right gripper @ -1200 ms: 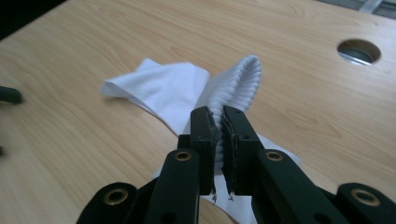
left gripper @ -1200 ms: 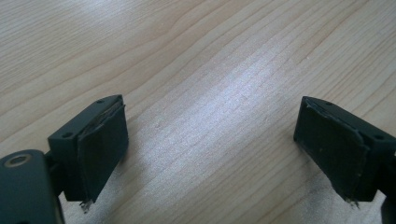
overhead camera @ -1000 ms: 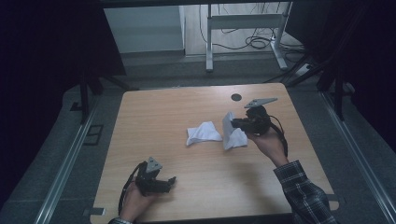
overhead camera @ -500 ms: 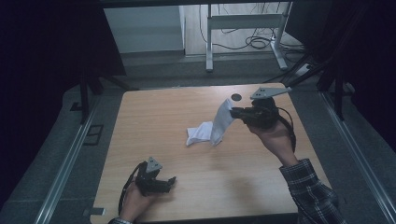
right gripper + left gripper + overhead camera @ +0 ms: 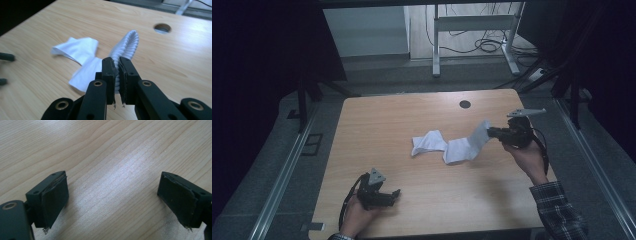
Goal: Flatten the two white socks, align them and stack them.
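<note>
A white sock point(image 5: 447, 146) lies stretched across the middle of the wooden table point(image 5: 412, 115). Its ribbed cuff end point(image 5: 125, 47) is lifted off the wood, pinched between the jaws of my right gripper point(image 5: 490, 131), which is shut on it at the table's right side. The toe end point(image 5: 76, 48) still rests on the tabletop. My left gripper point(image 5: 393, 196) rests near the front left edge, held by a hand. Its black pads point(image 5: 53, 200) stand wide apart over bare wood with nothing between them.
A round cable hole point(image 5: 465, 104) sits near the table's far edge. Beyond the table stand a white desk frame point(image 5: 472, 30) and loose cables point(image 5: 484, 46) on the floor. Metal rails point(image 5: 282, 180) run along both sides of the table.
My right gripper has pulled the sock's cuff to the right, drawing the bunched sock out into a long strip. The left gripper has stayed where it was.
</note>
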`<state>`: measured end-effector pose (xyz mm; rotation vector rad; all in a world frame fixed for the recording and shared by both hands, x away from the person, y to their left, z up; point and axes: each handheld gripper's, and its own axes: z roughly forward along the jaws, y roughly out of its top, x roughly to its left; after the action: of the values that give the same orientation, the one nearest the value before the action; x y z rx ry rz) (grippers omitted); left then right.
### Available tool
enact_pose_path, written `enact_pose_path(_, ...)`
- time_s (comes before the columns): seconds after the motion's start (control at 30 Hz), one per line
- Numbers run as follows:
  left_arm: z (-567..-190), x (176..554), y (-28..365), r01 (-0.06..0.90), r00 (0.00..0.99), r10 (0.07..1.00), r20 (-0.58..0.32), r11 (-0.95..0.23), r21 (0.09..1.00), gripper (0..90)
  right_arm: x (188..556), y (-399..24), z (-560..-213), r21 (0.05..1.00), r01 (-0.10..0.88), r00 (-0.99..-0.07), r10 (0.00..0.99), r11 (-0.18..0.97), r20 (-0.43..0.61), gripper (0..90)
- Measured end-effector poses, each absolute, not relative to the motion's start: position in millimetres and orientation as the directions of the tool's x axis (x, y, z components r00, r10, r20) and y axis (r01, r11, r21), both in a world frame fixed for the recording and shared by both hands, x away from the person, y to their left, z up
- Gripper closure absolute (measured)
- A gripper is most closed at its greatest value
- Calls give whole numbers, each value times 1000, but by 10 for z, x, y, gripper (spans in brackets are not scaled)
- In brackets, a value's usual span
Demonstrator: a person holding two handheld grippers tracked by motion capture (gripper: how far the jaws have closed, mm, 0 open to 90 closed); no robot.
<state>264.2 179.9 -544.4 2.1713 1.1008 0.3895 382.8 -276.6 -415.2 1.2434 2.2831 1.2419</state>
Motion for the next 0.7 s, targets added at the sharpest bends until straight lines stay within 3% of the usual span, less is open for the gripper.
enact_pose_path(0.7,-5445,2646,1798,598,602,798,-31,-425,679,98,3815,-3451,-4867,669,703,-452,878,242,157,804)
